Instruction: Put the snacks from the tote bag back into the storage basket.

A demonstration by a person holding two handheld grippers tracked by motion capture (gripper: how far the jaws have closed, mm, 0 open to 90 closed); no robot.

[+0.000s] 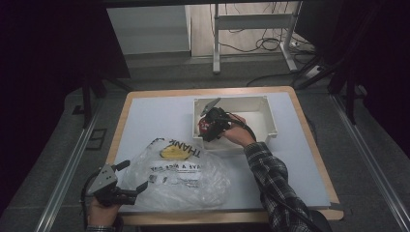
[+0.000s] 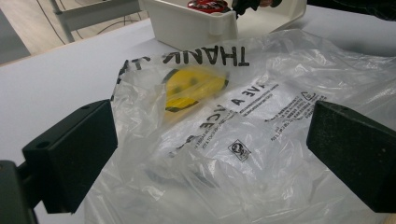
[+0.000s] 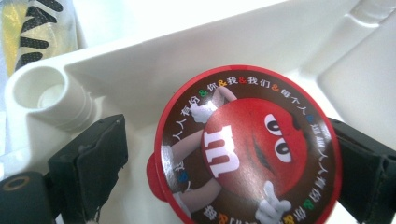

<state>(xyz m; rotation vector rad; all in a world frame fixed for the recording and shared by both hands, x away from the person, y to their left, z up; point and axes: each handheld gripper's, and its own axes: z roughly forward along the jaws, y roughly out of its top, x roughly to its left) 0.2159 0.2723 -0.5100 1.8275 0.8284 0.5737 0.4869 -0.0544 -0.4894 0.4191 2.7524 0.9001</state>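
Two things matter most on this table: a round red M&M's container [image 3: 247, 149] and a clear plastic bag [image 1: 176, 176]. In the right gripper view the container's lid, with its red candy character and a ring of Chinese text, sits between the two black jaws inside a white plastic bin [image 3: 196, 56], close to one of the bin's corner posts. One jaw stands clearly off the lid's edge; the other runs behind the rim, so whether they are pinching it cannot be told. In the high view the right gripper [image 1: 211, 124] reaches into the bin's near-left corner, held by a hand with a plaid sleeve [image 1: 275, 179] behind it.

Nearer the person, the crumpled bag, printed with "THANK" and a yellow smiley face [image 2: 194, 88], lies flat just in front of the bin. The left gripper [image 1: 129, 175] is at the bag's left edge with its jaws spread wide, the plastic lying between and beneath them without being pinched.

Everything rests on a pale grey tabletop [image 1: 154, 121] with a wooden edge. Beyond it are a grey floor, a metal frame [image 1: 254, 21] and loose cables [image 1: 270, 46].
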